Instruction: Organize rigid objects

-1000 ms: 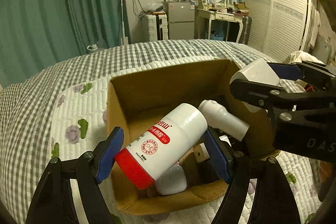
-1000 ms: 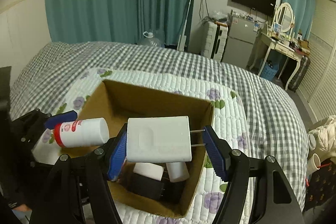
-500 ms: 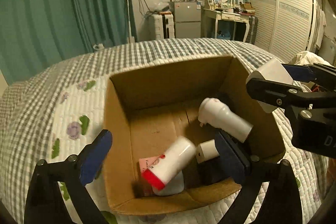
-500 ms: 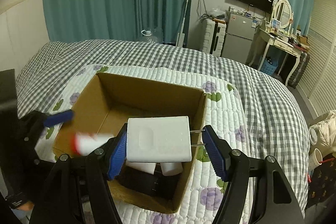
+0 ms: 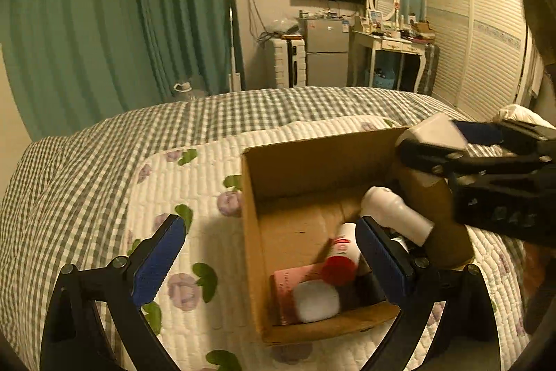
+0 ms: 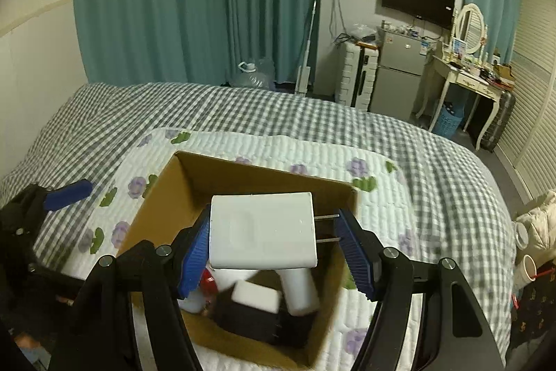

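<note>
A brown cardboard box point(image 5: 253, 232) point(image 6: 166, 183) sits on the quilted bed. Inside lie a white bottle with a red cap point(image 5: 342, 254), a white tube-shaped bottle point(image 5: 394, 219), a pink packet point(image 5: 288, 280), a white block point(image 5: 314, 299) and dark items. My left gripper point(image 5: 269, 261) is open and empty, low over the box's left wall. My right gripper point(image 6: 274, 247) is shut on a white plug adapter point(image 6: 262, 233) with two metal prongs, held above the box; the adapter also shows in the left wrist view point(image 5: 432, 131).
The white floral quilt point(image 5: 194, 183) lies over a grey checked bedspread point(image 6: 243, 110). Teal curtains, a water jug point(image 6: 252, 75), a small fridge point(image 6: 399, 72) and a dressing table point(image 6: 465, 79) stand beyond the bed. A white coat point(image 6: 538, 225) lies at the right.
My left gripper opened and dropped the red-capped bottle into the box, then drew back to the left. My right gripper kept hold of the adapter and came lower over the box.
</note>
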A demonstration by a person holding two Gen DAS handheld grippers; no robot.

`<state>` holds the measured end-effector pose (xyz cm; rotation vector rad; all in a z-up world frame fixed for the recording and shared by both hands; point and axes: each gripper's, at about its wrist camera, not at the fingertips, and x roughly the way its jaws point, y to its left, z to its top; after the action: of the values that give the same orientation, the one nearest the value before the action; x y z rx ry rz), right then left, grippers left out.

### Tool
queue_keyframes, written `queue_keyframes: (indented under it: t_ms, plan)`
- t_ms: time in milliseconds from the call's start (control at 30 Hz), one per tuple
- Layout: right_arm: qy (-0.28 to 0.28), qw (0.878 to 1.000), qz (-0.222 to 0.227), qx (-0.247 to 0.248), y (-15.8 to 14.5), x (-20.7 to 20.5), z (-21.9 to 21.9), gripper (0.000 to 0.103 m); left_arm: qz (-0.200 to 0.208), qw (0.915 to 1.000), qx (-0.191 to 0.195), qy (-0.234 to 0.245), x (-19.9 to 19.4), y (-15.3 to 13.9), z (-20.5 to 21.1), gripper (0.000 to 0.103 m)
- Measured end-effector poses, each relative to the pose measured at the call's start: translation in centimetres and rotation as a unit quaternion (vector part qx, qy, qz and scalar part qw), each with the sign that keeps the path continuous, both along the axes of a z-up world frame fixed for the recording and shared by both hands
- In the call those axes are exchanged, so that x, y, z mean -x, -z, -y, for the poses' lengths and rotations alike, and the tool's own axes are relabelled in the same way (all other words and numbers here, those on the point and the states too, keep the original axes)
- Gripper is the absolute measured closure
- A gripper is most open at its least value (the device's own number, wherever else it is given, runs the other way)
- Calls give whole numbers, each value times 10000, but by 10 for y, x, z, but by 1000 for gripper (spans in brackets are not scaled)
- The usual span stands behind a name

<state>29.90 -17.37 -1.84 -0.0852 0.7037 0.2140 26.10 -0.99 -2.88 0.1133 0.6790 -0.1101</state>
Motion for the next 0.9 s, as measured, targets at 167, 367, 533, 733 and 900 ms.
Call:
queue_keyframes:
  t_ms: [167, 367, 533, 733, 900]
  plan:
    - [-306, 9992, -246, -50, 22, -25, -30, 35, -122, 9998, 106, -130, -6, 14, -15, 3]
    - [-297, 9984, -444, -180, 38, -44, -47, 16, -198, 9997, 133, -104, -10, 24, -15, 3]
    - [28, 9989, -166, -445, 17, -39, -33, 14, -216, 9995, 144, -163, -5, 14, -15, 3]
    - [224, 9990, 195, -325, -46, -8, -13, 14, 143, 9993, 254, -231, 22, -48, -10, 3]
    - [355, 9967, 669, -288, -120, 46, 8, 14, 510, 9971, 544, -138, 58, -111, -1, 0]
